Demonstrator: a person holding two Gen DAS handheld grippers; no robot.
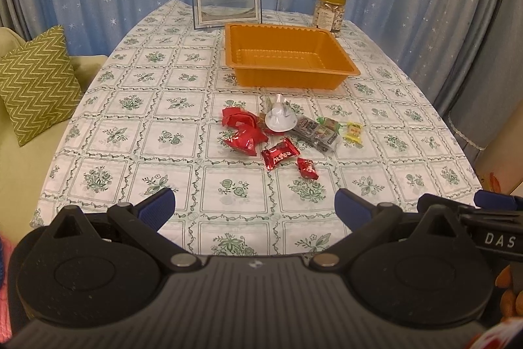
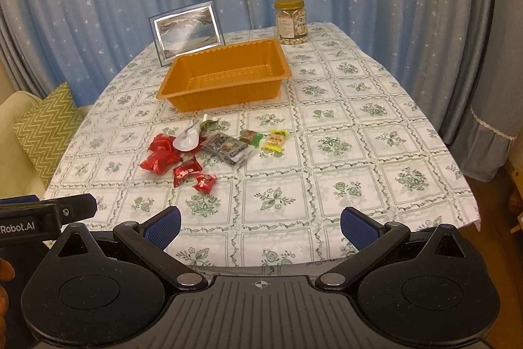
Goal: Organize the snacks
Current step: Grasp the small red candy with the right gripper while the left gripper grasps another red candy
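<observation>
**Waiting to sort loose snacks into the tray**

Covering the desk (image 1: 163, 126), a floral cloth carries an empty orange tray (image 1: 287, 35), set behind the scattered snack wrappers (image 1: 281, 133) as their likely home. Left gripper (image 1: 255, 208) and right gripper (image 2: 260, 226) hover near, fingers spread, holding nothing.

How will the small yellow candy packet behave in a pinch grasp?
The yellow candy packet looks light for its size, so a push probably slides it over the tablecloth. Its crimped ends likely flex; the filled middle should grip better. It lies apart from the others.
</observation>
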